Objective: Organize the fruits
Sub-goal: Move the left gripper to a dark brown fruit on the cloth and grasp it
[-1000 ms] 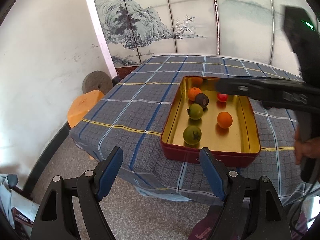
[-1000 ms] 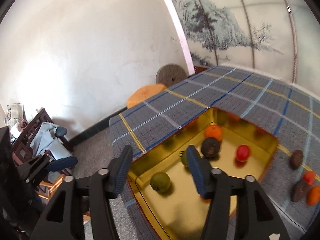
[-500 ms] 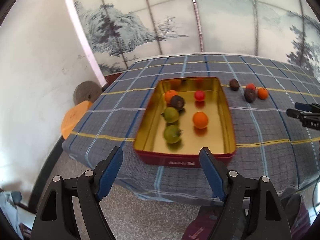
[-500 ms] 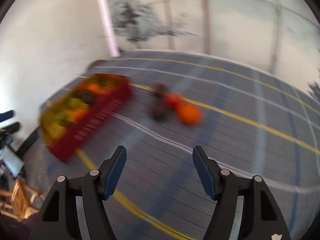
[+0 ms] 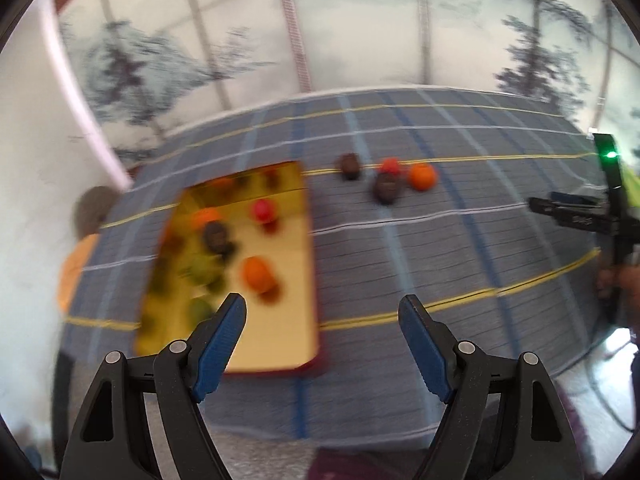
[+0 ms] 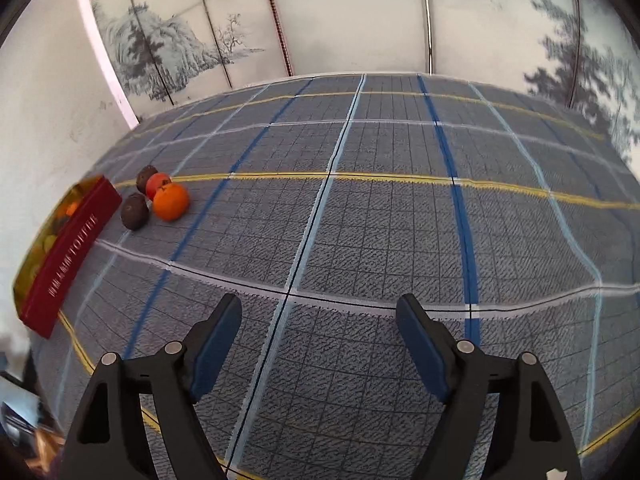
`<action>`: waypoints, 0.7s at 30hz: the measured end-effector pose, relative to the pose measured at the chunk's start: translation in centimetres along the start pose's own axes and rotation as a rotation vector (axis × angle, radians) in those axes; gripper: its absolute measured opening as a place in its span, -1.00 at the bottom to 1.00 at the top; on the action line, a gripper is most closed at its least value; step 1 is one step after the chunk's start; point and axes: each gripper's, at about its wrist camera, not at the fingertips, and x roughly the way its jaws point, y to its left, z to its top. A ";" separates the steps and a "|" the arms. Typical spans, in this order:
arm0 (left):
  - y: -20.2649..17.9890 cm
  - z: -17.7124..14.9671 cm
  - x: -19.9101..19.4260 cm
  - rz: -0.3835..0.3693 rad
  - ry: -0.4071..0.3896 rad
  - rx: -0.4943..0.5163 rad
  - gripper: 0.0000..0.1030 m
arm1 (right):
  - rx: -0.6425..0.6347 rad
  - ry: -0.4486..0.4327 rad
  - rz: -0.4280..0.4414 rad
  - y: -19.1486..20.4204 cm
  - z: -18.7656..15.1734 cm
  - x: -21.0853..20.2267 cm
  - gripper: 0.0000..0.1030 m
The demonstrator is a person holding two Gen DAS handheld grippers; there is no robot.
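A red tin with a gold inside (image 5: pixel 276 336) (image 6: pixel 68 256) sits on the plaid tablecloth and holds several fruits, among them an orange (image 5: pixel 258 274) and a small red fruit (image 5: pixel 264 210). To its right lie loose fruits: an orange (image 5: pixel 422 176) (image 6: pixel 171 201), a red fruit (image 5: pixel 390 165) (image 6: pixel 157 183) and two dark brown fruits (image 5: pixel 386 189) (image 6: pixel 135 211), (image 5: pixel 349 165) (image 6: pixel 145 176). My left gripper (image 5: pixel 322 320) is open and empty above the table's front edge, near the tin. My right gripper (image 6: pixel 318 320) is open and empty over bare cloth, far right of the fruits; it shows in the left wrist view (image 5: pixel 576 212).
The blue-grey plaid tablecloth (image 6: pixel 380 220) covers the whole table. A painted landscape screen (image 6: pixel 360 20) stands behind it. An orange stool (image 5: pixel 74 272) and a round grey stone (image 5: pixel 94 208) are at the table's left side. The left wrist view is motion-blurred.
The right gripper swung away from over the tin to the right side of the table. The left gripper moved right and closer to the table, so the loose fruits came into view.
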 end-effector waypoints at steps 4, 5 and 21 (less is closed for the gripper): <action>-2.2 3.0 2.8 -0.094 0.021 0.053 0.53 | 0.018 -0.020 0.034 -0.4 -0.3 -0.5 0.62; -2.7 4.1 3.8 -0.102 0.023 0.062 0.53 | 0.017 -0.023 0.044 -0.3 -0.3 -0.6 0.67; -5.0 11.0 15.3 -0.074 0.107 0.141 0.51 | 0.001 -0.045 0.115 0.1 -0.3 -1.2 0.81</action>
